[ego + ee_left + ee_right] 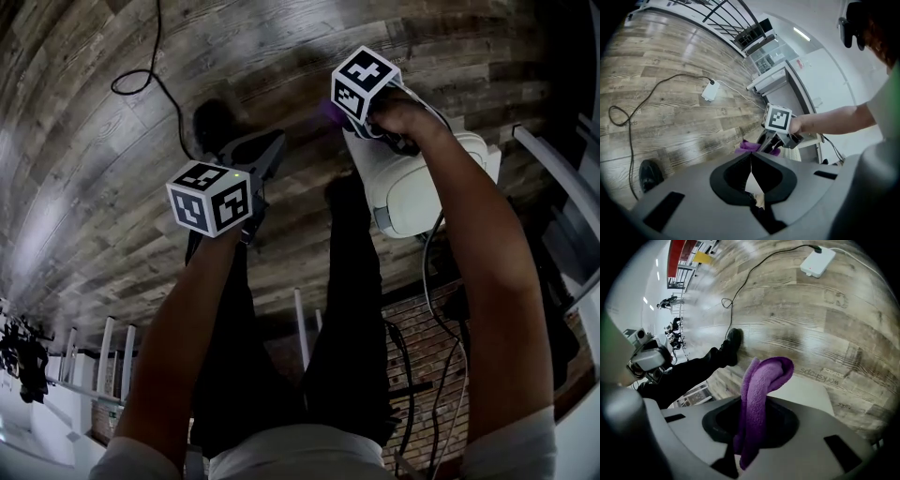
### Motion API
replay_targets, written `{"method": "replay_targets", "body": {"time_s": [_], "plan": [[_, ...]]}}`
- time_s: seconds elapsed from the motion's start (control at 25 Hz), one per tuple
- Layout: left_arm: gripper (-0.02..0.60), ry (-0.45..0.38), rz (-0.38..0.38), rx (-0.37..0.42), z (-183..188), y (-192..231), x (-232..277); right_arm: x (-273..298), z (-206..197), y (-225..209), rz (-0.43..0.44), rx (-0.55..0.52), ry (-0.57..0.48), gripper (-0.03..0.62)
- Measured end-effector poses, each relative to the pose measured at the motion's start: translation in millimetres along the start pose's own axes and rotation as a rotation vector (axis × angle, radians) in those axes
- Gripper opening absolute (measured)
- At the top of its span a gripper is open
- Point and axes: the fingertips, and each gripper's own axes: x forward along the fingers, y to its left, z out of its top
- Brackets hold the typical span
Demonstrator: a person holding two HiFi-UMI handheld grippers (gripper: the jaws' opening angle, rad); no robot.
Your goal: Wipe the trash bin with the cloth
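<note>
I'm looking at a person standing over the white trash bin (412, 187), which sits on the plank floor (112, 169) just beside their right foot. The right gripper (757, 404) is clenched on the purple cloth (768, 373). A doubled-over wad bulges out past the jaws and droops toward the bin's flat top, directly above it (whether it actually touches, I can't confirm from where I am). Folding the cloth like that gives a thick pad to press with, which suits wiping a broad lid.

The left gripper (751, 158) is closed on nothing, its jaw tips meeting. It hangs to the left of the bin, apart from it, over the person's own left leg. My guess is that it's parked there out of the way, since the wiping needs only one gripper (though it could steady the bin if the thing slid about).

On the far side of the bin a black cable (633, 117) loops across the floor to a white power adapter (709, 90), both well apart from the bin and no hindrance.

By my reckoning the work is on the bin's top, with the sides yet to be wiped.
</note>
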Motion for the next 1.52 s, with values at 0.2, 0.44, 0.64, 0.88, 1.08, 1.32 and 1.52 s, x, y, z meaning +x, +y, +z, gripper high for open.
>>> {"method": "replay_targets", "body": {"time_s": [0.2,0.44,0.64,0.88,1.08,1.32,1.52], "plan": [[0.003,0.044,-0.031,0.039,-5,-9,39,-29,-19,-75,-0.092,0.057,-0.010,0.077],[0.003,0.120,-0.063,0.090,-13,-15,80,-52,-47,-152,-0.178,0.117,0.003,0.077],[0.003,0.161,-0.084,0.120,-13,-13,110,-62,-70,-209,-0.250,0.146,0.042,0.075],[0.003,0.192,-0.102,0.139,-22,-7,133,-53,-103,-255,-0.273,0.259,0.124,0.077],[0.003,0.215,-0.108,0.133,-33,1,140,-28,-132,-267,-0.244,0.362,0.191,0.077],[0.003,0.227,-0.108,0.132,-37,3,140,-8,-131,-250,-0.144,0.420,0.177,0.077],[0.003,0.218,-0.121,0.139,-33,-3,142,-7,-115,-237,-0.119,0.410,0.158,0.077]]}}
